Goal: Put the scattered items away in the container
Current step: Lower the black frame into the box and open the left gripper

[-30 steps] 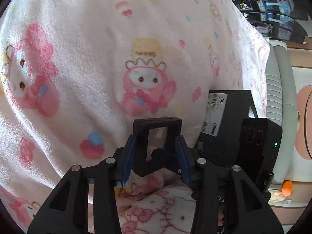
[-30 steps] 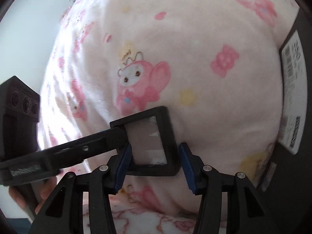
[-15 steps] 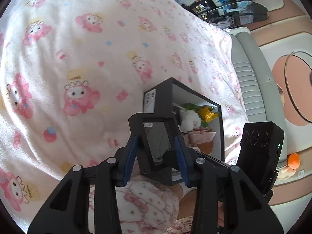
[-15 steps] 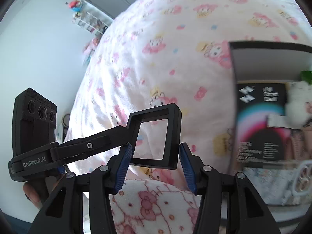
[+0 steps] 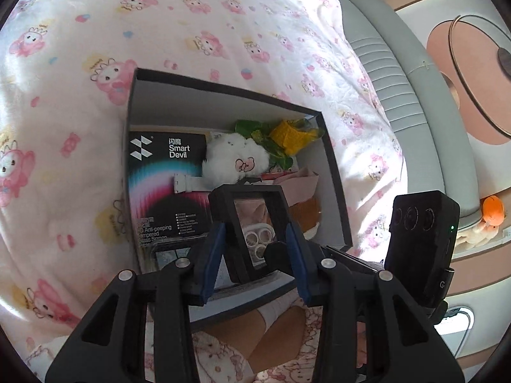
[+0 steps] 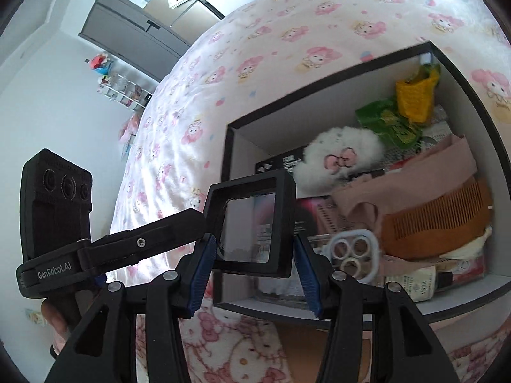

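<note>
A black square frame case (image 5: 223, 210) (image 6: 249, 185) with a clear film window hangs over the near end of the box, and both grippers are shut on it. In the left wrist view my left gripper (image 5: 254, 239) clamps it between blue pads, and a right gripper finger (image 5: 345, 260) reaches in from the right. In the right wrist view my right gripper (image 6: 254, 249) clamps its sides, with a left gripper finger (image 6: 153, 239) at its left edge. The black box (image 5: 335, 175) (image 6: 227, 166) lies open on the pink bedspread. It holds a Smart Devil package (image 5: 166, 172), a white plush (image 6: 341, 150), a comb (image 6: 440, 220) and several other items.
The pink cartoon bedspread (image 5: 223, 32) surrounds the box. A grey padded bed edge (image 5: 399, 95) runs along the right, with an orange toy (image 5: 493, 209) beyond it. A person's knee in Hello Kitty fabric (image 5: 271, 335) is just below the grippers. A grey door (image 6: 127, 28) stands far left.
Both grippers rose and carried the frame case from close above the bedspread to over the box. The box's inside has come fully into view.
</note>
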A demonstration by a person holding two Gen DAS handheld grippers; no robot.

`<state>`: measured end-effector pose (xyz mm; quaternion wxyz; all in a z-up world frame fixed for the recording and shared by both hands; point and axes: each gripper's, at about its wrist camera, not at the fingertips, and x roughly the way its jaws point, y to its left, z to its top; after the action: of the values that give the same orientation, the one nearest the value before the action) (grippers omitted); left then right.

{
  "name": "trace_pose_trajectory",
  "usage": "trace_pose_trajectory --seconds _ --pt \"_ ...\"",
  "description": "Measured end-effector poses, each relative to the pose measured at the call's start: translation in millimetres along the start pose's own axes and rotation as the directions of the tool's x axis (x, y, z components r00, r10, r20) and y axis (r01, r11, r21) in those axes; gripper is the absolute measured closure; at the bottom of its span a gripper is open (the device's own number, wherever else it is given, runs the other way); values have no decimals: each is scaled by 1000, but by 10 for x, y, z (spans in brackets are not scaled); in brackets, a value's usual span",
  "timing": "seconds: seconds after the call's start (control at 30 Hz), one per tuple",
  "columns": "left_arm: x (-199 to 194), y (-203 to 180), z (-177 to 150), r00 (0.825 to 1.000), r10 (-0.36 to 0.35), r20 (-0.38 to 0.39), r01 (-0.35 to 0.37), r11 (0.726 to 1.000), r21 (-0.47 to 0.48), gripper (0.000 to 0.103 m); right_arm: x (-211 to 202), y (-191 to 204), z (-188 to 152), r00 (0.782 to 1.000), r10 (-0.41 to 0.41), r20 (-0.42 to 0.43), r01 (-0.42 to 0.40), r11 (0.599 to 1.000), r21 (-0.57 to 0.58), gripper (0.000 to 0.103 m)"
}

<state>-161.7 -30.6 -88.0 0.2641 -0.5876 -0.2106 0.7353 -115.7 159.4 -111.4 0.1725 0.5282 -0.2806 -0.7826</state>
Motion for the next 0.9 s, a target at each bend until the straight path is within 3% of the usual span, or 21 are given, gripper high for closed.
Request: trace_pose_trajectory --seconds 0.13,0.2,0.3,0.4,0.57,0.73,0.77,0.8,0.83,0.9 --pt "341 -57 59 996 91 -18 -90 995 33 64 176 -243 66 998 -53 -32 53 999 2 56" --pt "417 -102 116 987 158 -16 -157 986 61 64 268 -248 128 996 -83 -42 82 996 -33 56" --pt "441 -101 191 979 206 -8 -204 976 78 64 353 -152 207 995 -92 -40 88 992 -88 56" --pt "426 -62 181 981 193 -7 -192 978 78 64 356 -99 230 988 -154 -31 149 981 -122 56" --pt "352 -92 63 982 186 40 -189 978 86 64 32 -285 127 968 -245 52 248 966 -68 56" --pt "470 -261 -90 991 136 9 -136 981 140 64 -183 -443 224 930 -344 131 350 937 -22 56" --pt "493 -287 -126 991 132 8 -132 980 146 66 -194 -465 243 925 -355 137 361 932 -17 56" --pt "504 -314 -161 991 135 16 -136 979 150 79 -199 -470 243 923 -358 140 364 931 -17 56" --pt "509 -359 -201 989 146 32 -149 975 164 84 -243 -505 240 923 -356 142 363 932 -21 56" --pt "529 -462 -265 983 173 58 -181 960 213 86 -260 -566 217 923 -357 145 364 931 -25 56"
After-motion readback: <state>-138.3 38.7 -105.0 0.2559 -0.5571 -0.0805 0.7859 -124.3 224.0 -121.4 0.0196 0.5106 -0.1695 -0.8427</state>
